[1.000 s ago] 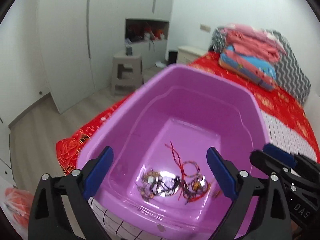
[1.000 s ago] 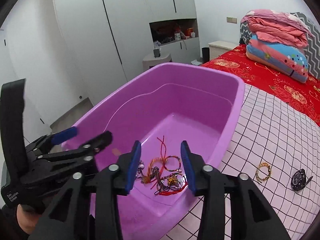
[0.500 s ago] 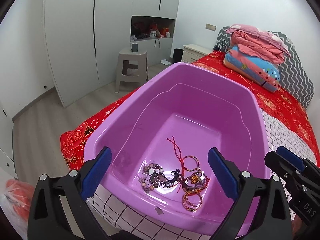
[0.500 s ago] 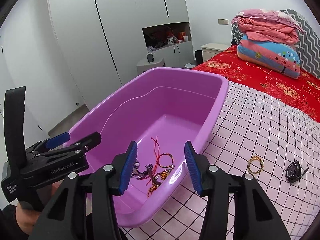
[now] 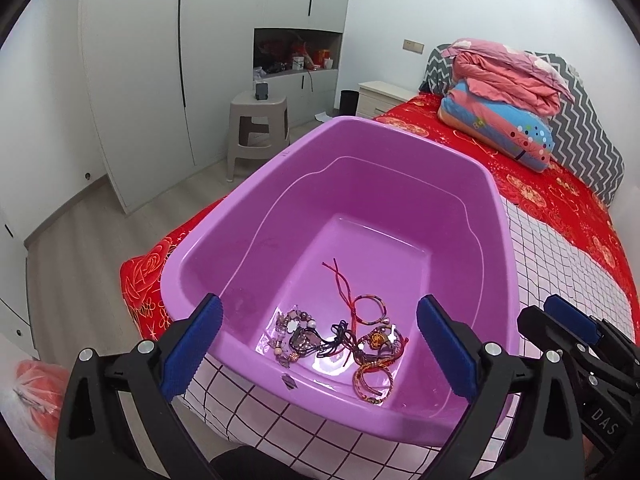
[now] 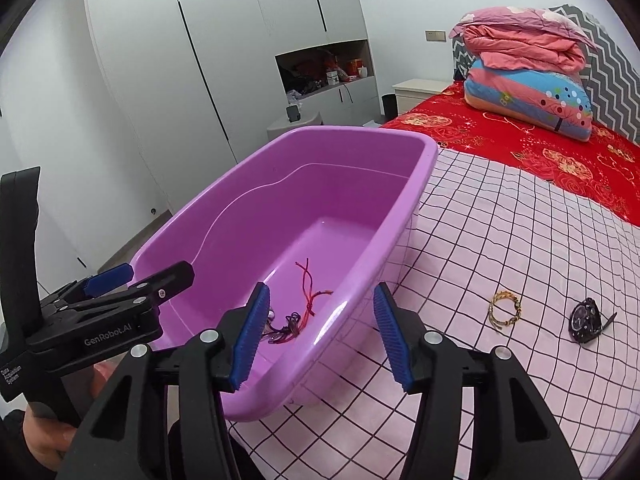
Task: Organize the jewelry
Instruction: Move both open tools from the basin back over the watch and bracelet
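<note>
A purple plastic tub (image 5: 224,216) (image 6: 416,184) stands on the pink checked sheet. Several bracelets and cords (image 5: 344,336) (image 6: 296,316) lie tangled on its floor at the near end. A gold bracelet (image 6: 505,309) and a black watch (image 6: 587,320) lie on the sheet to the right of the tub. My left gripper (image 5: 318,346) is open and empty above the tub's near rim. My right gripper (image 6: 320,340) is open and empty over the tub's near right corner. Each gripper shows in the other's view, the left (image 6: 120,292) and the right (image 5: 568,328).
The bed has a red flowered cover (image 6: 520,140) with folded quilts and a pillow (image 6: 528,88) at the head. White wardrobes (image 5: 168,60), a grey stool (image 5: 260,120) and a bedside cabinet (image 5: 380,96) stand beyond. The bed edge drops to the floor left of the tub.
Both grippers have drawn back and up from the tub. The right gripper has opened wider and swung right, bringing the sheet, gold bracelet and watch more into view.
</note>
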